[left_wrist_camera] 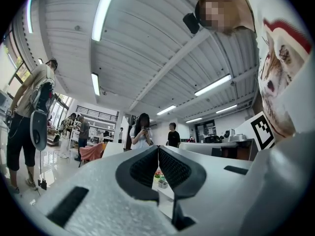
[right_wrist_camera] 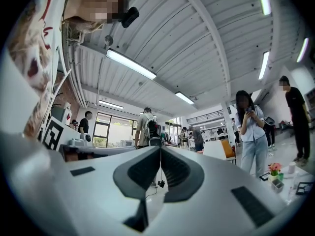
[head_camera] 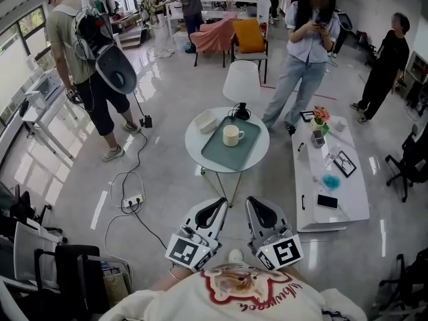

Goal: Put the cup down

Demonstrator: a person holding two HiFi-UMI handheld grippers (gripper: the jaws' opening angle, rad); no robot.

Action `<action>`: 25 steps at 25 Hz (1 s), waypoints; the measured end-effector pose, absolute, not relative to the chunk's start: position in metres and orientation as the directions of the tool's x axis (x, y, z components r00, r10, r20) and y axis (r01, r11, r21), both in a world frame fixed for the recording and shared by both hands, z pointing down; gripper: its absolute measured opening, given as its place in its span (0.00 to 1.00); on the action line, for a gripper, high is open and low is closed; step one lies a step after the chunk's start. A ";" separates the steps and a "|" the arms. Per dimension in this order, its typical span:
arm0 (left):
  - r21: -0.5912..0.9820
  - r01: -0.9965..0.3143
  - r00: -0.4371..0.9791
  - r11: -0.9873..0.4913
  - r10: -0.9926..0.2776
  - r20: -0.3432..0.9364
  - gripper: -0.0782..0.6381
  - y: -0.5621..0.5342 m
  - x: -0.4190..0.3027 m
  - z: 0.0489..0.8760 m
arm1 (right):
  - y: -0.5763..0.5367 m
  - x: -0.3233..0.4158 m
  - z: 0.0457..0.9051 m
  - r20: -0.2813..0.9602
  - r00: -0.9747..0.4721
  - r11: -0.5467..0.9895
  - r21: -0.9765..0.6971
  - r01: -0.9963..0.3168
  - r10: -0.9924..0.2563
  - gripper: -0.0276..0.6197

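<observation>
Cream, handled cup [head_camera: 231,135] stands upright on a rectangular green tray [head_camera: 247,154] atop the round white table [head_camera: 194,146]; left gripper [head_camera: 219,204] and right gripper [head_camera: 255,202], well apart from it, are clenched tip to tip on nothing; their pads [left_wrist_camera: 142,168] are dark and ribbed.

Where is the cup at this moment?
In the head view, the cup stands on the green tray on the round table at centre, just right of a white dish.
</observation>
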State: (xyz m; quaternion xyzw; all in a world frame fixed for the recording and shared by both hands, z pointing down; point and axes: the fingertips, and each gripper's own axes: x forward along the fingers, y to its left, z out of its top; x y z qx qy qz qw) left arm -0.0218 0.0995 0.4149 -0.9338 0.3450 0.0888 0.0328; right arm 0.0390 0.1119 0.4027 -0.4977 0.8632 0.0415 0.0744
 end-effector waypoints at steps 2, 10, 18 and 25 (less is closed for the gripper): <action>0.012 -0.636 0.757 -0.771 -0.627 -0.183 0.13 0.117 -0.027 0.414 | 0.127 0.030 0.405 -0.159 -0.485 0.492 -0.008 -0.870 -0.860 0.09; 0.033 -0.610 0.777 -0.792 -0.606 -0.170 0.13 0.191 -0.065 0.425 | 0.201 -0.003 0.408 -0.168 -0.437 0.444 -0.009 -0.896 -0.884 0.09; 0.060 -0.598 0.781 -0.799 -0.598 -0.181 0.13 0.252 -0.099 0.430 | 0.263 -0.024 0.402 -0.158 -0.388 0.392 0.004 -0.920 -0.908 0.09; 0.056 -0.611 0.770 -0.790 -0.609 -0.189 0.13 0.283 -0.116 0.420 | 0.295 -0.045 0.396 -0.165 -0.409 0.414 0.008 -0.910 -0.897 0.09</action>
